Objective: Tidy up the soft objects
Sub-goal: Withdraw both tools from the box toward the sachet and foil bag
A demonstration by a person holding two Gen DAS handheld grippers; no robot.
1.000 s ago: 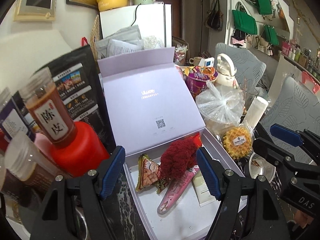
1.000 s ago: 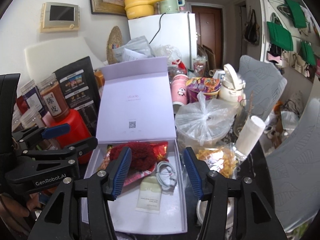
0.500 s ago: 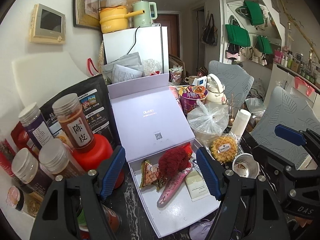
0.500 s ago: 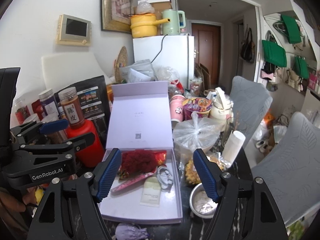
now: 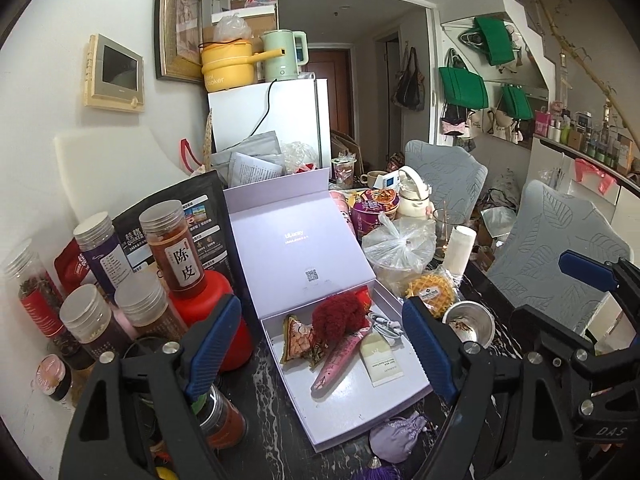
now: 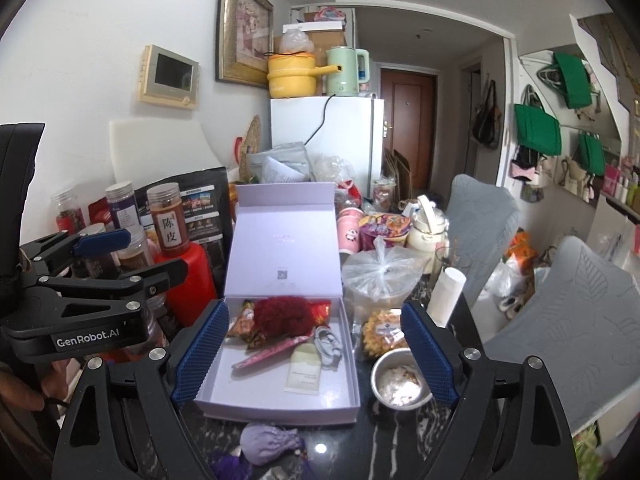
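Both grippers empty over the open lilac box (image 6: 276, 404) on the desk (image 6: 360, 452).
L gripper (image 5: 320, 352) & R gripper (image 6: 316, 356) jaws opening, nothing btwn. Red fluffy item (image 6: 286, 316), pink tube (image 6: 272, 354), snack packs inside box; purple pouch (image 6: 268, 442) on desk just in front.

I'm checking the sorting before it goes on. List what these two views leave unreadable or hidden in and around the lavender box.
- Red foil packet: right wrist view, mostly covered by the fluffy dark red pom-pom.
- Purple tassel: left wrist view, cut off by the bottom edge.
- Cream sachet: both views, print too small to read.
- Small lavender drawstring pouch: its contents are hidden by its own cloth.
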